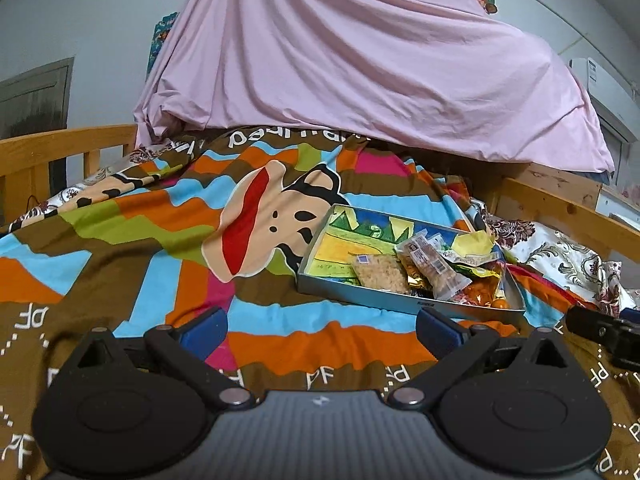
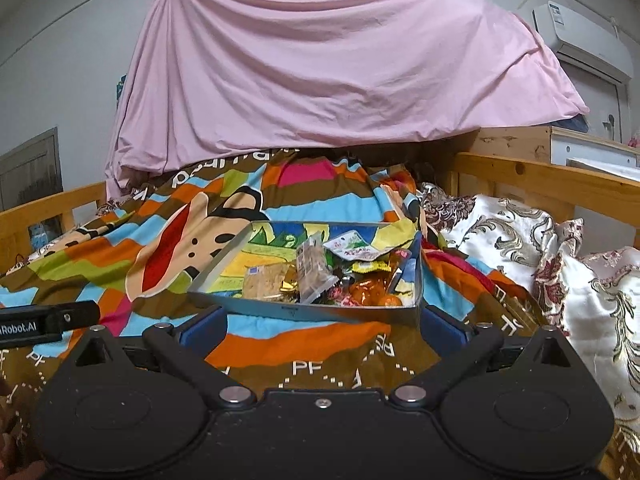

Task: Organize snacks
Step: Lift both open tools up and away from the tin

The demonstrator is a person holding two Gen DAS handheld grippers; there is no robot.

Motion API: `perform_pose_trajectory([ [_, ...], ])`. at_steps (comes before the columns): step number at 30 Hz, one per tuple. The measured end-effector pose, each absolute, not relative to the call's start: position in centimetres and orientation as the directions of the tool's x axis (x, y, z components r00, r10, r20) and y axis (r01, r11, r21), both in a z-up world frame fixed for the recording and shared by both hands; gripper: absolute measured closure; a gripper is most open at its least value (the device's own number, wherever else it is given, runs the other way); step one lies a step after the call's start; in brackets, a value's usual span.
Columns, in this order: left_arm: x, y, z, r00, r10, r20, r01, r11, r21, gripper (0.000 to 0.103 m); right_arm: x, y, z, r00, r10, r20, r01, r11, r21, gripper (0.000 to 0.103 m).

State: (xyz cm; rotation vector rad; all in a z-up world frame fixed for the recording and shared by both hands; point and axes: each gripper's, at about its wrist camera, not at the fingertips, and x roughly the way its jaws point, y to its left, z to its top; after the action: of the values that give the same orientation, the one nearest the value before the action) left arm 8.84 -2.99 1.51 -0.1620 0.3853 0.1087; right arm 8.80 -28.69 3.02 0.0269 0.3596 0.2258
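While both claws hover low over the bed, neither holds anything: the left claw [image 1: 322, 330] has its blue-padded fingers [image 1: 206, 330] spread wide over the striped blanket [image 1: 120, 240], and the right claw [image 2: 322, 328] is spread just as wide, its fingers flanking the near edge of the tray in its own view. The snacks [image 1: 432, 268] lie heaped in a shallow grey tray [image 1: 360, 294] with a colourful printed floor (mountains and fields, it seems), resting on the blanket ahead and to the right of the left claw. They crowd the tray's right half: a clear pack of pale crisped squares [image 2: 264, 280], a long clear pack of brown pieces [image 2: 312, 270], gold foil, yellow and green wrappers, and orange sweets [image 2: 372, 294] in the near right corner. A pink sheet [image 2: 320, 80] hangs behind, and floral pillows [image 2: 520, 240] sit to the right against the wooden bed rail [image 2: 560, 184].
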Motion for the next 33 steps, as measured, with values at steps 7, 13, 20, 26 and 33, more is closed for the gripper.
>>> perform_pose_trajectory([
  [7,8.47,-2.61,1.43,0.92,0.073,-0.384,-0.14,0.979,-0.15,0.001,8.54,-28.77,2.8,0.912,0.217,-0.349,-0.209,0.976,0.06,0.001],
  [13,8.4,-2.65,1.24,0.919,0.074,-0.386,-0.143,0.978,-0.153,0.001,8.77,-28.58,2.6,0.908,0.219,-0.357,-0.213,0.975,0.057,0.001],
  [20,8.39,-2.6,0.95,0.915,0.081,-0.394,-0.154,0.976,-0.156,0.001,8.94,-28.47,2.5,0.905,0.224,-0.361,-0.219,0.974,0.056,0.001],
  [26,8.35,-2.62,0.93,0.915,0.08,-0.395,-0.153,0.976,-0.156,0.001,8.93,-28.47,2.5,0.905,0.224,-0.361,-0.219,0.974,0.055,0.001],
  [33,8.29,-2.61,0.92,0.916,0.081,-0.394,-0.153,0.976,-0.155,0.001,8.94,-28.45,2.5,0.905,0.224,-0.362,-0.219,0.974,0.056,0.001],
])
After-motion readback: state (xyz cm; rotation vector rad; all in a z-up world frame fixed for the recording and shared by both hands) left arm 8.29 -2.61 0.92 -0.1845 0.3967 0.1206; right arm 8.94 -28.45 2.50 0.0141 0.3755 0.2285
